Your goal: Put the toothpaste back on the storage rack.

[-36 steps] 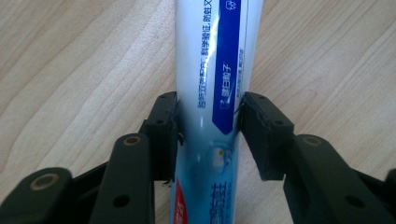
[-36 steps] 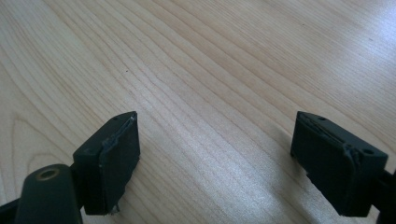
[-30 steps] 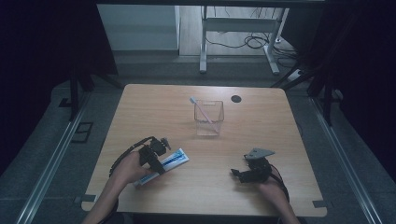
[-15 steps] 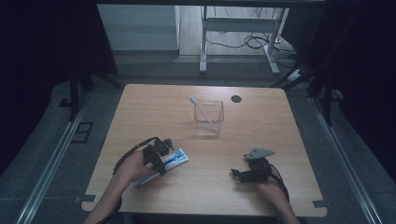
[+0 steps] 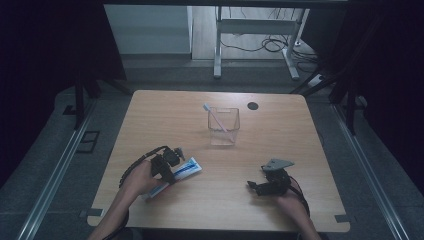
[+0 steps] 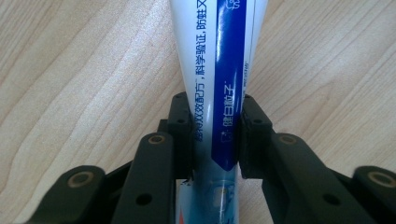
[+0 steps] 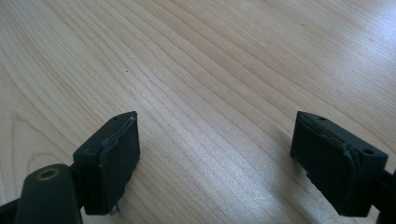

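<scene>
A white and blue toothpaste tube (image 5: 181, 170) (image 6: 219, 70) lies near the table's front left, and my left gripper (image 5: 169, 165) (image 6: 215, 135) is shut on it, both jaws pressed against its sides. A clear square cup (image 5: 223, 127) stands mid-table with a pink toothbrush (image 5: 215, 117) leaning in it. My right gripper (image 5: 256, 187) (image 7: 215, 158) rests open low over bare wood at the front right, nothing between its jaws.
A small black disc (image 5: 253, 105) sits near the far edge of the wooden table (image 5: 280, 140). Dark floor, rails and a desk frame with cables surround the table.
The left gripper and the toothpaste tube have shifted slightly toward the right and forward. The right gripper has stayed put.
</scene>
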Demonstrator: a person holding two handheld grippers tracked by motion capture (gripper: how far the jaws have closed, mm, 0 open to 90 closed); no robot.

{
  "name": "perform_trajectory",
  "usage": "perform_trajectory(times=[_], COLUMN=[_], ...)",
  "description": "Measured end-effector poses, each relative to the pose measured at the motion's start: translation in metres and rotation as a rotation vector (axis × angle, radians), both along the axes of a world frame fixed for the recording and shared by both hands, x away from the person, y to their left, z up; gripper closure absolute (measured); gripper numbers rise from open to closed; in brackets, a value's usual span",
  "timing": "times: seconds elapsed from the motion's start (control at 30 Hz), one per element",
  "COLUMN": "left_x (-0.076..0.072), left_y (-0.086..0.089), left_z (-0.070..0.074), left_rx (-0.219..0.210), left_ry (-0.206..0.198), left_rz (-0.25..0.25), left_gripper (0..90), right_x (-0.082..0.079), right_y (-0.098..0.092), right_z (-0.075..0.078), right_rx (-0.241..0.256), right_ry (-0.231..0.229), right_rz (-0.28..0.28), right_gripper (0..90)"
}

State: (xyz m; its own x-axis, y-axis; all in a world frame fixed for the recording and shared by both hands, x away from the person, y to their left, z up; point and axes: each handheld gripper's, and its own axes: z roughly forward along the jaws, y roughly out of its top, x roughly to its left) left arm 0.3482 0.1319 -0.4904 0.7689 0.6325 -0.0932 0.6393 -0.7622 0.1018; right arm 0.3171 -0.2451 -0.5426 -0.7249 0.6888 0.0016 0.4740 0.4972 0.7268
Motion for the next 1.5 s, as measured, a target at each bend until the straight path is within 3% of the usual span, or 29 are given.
perform_trajectory(times=[0.23, 0.37, 0.5, 0.87, 1.5], left_x=[-0.001, -0.002, -0.003, -0.004, 0.006], left_y=[0.003, 0.001, 0.001, 0.004, -0.003], left_z=[0.002, 0.009, 0.02, 0.045, 0.069], left_rx=[-0.075, -0.117, -0.163, -0.309, -0.421], left_ry=[0.004, -0.019, -0.056, -0.187, -0.337], left_rz=[-0.002, -0.017, -0.029, 0.001, 0.029], left_gripper=[73.4, 73.5, 73.5, 73.5, 73.4], right_x=[0.0, 0.0, 0.0, 0.0, 0.0], right_y=[0.0, 0.0, 0.0, 0.0, 0.0], right_z=[0.0, 0.0, 0.0, 0.0, 0.0], right_rx=[0.0, 0.001, 0.0, -0.002, -0.002], right_ry=[0.0, -0.002, -0.001, -0.001, -0.003], right_rz=[0.0, 0.001, 0.001, 0.003, 0.003], right_gripper=[15.3, 15.3, 15.3, 15.3, 15.3])
